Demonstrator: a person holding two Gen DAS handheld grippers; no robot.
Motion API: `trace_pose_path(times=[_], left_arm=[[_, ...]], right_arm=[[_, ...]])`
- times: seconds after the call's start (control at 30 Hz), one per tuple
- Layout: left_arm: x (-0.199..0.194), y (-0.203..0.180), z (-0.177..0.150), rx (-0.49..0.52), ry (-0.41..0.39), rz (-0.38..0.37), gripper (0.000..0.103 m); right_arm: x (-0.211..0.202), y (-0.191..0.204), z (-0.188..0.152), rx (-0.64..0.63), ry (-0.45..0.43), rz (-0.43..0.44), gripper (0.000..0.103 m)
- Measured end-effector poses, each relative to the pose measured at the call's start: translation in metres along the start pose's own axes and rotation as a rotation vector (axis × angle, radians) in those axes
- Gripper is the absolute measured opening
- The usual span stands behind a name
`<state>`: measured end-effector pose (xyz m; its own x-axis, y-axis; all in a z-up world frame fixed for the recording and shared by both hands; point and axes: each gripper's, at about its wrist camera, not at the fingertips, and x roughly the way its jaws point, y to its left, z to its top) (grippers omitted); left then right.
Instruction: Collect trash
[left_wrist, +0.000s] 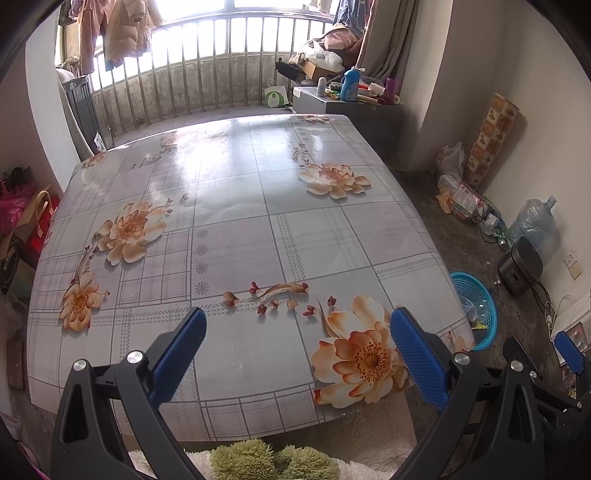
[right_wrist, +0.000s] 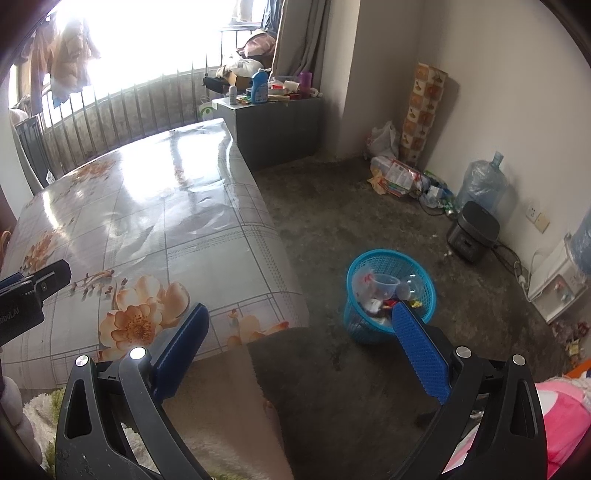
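A blue plastic basket (right_wrist: 388, 295) stands on the floor to the right of the table and holds trash: a clear plastic cup (right_wrist: 386, 286), wrappers and a bottle. Its rim (left_wrist: 476, 306) also peeks out past the table's right edge in the left wrist view. My left gripper (left_wrist: 299, 325) hangs open over the near part of the flowered tablecloth (left_wrist: 258, 206) with nothing between its blue pads. My right gripper (right_wrist: 301, 321) is open above the table's corner and the floor, with the basket just beyond its right fingertip (right_wrist: 402, 314). No trash shows on the tabletop.
A grey cabinet (right_wrist: 277, 129) crowded with bottles stands behind the table by the balcony railing. Along the right wall lie bags (right_wrist: 395, 177), a water jug (right_wrist: 480, 184), a black cooker (right_wrist: 472, 229) and cables. A fluffy white and green garment (left_wrist: 258, 461) sits below the grippers.
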<state>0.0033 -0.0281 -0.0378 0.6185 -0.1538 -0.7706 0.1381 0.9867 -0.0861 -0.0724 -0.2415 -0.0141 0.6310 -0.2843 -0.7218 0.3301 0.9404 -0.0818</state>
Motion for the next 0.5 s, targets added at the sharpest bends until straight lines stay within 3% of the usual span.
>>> trace_pose_path(times=[0.5], left_arm=[[0.001,-0.018,-0.003,0.115,-0.001,-0.018,0.098]], right_arm=[[0.001,-0.006,0.012,-0.027,0.003,-0.031,0.095]])
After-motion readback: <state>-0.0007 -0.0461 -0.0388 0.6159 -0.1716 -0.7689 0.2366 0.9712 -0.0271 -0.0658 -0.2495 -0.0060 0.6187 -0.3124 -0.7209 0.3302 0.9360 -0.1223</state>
